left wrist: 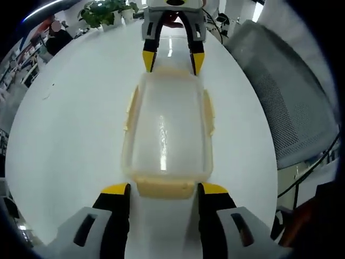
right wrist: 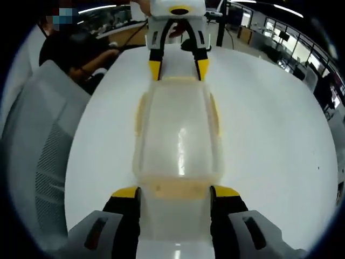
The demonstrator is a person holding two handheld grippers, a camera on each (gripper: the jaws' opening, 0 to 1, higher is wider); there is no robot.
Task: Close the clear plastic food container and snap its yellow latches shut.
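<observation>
With the lid already down on the container [left wrist: 167,135] mid-worktop, both tongs [left wrist: 164,189] [right wrist: 175,192] sit spread at its end latches, so next they need pressing shut

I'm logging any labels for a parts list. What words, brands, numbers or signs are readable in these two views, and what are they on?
None can be read.
Clear food container: lid and yellow latches are plain, with no print showing.
Left claw and right claw: yellow tips and grey bodies carry no legible marking.
White table: bare.
Background office: too small and blurred to tell.
</observation>
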